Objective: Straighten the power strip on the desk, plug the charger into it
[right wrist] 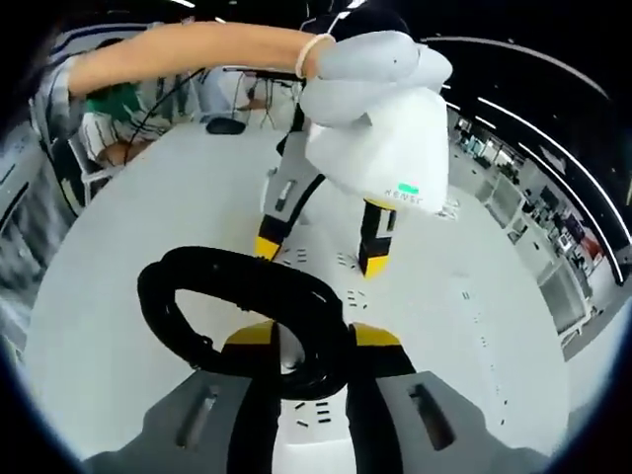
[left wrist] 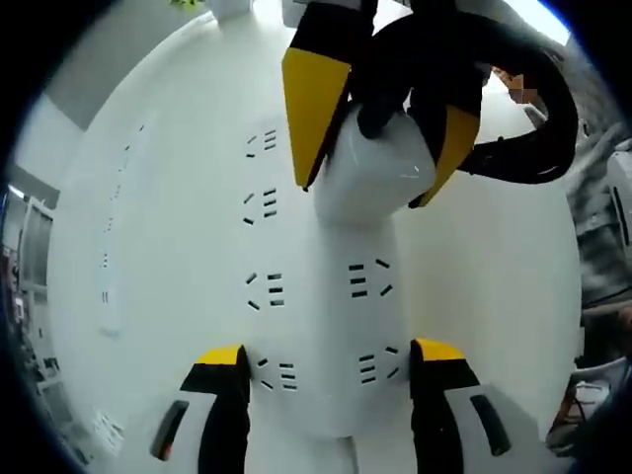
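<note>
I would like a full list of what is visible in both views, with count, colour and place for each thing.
power strip: one, white, lying on the desk between the left gripper's jaws
second power strip: one, white, on the desk apart from the first
charger: one, white, held over the sockets
cable: one, black, looped beside the charger
desk: one, white, under everything
left gripper: one, black and yellow tips, straddling the strip
right gripper: one, black and yellow tips, gripping the charger
person's arm: one, bare, reaching to the left gripper
</note>
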Available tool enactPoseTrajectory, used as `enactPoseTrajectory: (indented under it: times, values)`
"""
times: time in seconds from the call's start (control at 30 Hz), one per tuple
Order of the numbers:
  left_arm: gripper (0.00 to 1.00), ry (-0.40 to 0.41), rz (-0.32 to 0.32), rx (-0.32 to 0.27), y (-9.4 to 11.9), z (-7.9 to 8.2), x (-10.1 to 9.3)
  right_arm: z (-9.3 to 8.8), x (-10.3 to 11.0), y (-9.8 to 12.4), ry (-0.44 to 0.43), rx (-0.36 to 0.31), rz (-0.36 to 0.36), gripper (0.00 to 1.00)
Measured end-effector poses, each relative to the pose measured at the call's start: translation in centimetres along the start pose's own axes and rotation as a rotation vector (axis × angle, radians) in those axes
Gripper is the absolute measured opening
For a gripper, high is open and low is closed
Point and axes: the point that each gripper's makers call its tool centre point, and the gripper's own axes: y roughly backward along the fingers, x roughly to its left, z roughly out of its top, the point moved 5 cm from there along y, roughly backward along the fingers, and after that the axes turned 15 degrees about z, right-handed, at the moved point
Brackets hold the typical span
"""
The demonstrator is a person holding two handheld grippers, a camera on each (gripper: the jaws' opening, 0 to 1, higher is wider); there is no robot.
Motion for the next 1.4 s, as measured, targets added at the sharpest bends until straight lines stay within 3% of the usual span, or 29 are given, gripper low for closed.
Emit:
enactPoseTrajectory:
  times: [0.13, 0.5, 0.6, 0.8, 0.87, 1.1, 1.33, 1.4]
  values:
    - [0.65, -0.001, 0.0, 0.015, -0.1, 0.1, 0.0, 0.2, 0.2, -0.2, 0.007, 0.049, 0.006, 0.22]
    - [0.68, 0.024, 0.001, -0.008, 0.1, -0.1, -0.1, 0.2, 0.4, -0.1, 0.023, 0.025, 0.003, 0.24]
    - [0.69, 0.052, 0.004, -0.05, 0.0, -0.2, -0.3, 0.2, 0.5, -0.1, 0.046, 0.022, 0.007, 0.24]
    - [0.71, 0.152, 0.046, -0.168, 0.2, -0.4, -0.4, -0.2, 0.5, 0.0, 0.068, -0.057, 0.004, 0.27]
    - [0.76, 0.185, 0.075, -0.2, 0.2, -0.3, -0.2, -0.3, 0.5, 0.0, 0.061, -0.082, -0.001, 0.3]
    - [0.96, 0.252, 0.069, -0.255, 0.7, -0.8, -0.6, -0.1, 0.7, 0.7, 0.048, -0.15, -0.029, 0.5]
    - [0.99, 0.265, 0.121, -0.329, 1.3, -1.0, -0.7, 0.0, 0.4, 1.3, 0.063, -0.183, -0.102, 0.64]
    - [0.99, 0.274, 0.143, -0.361, 1.6, -1.0, -0.7, -0.1, 0.4, 1.6, 0.052, -0.197, -0.115, 0.64]
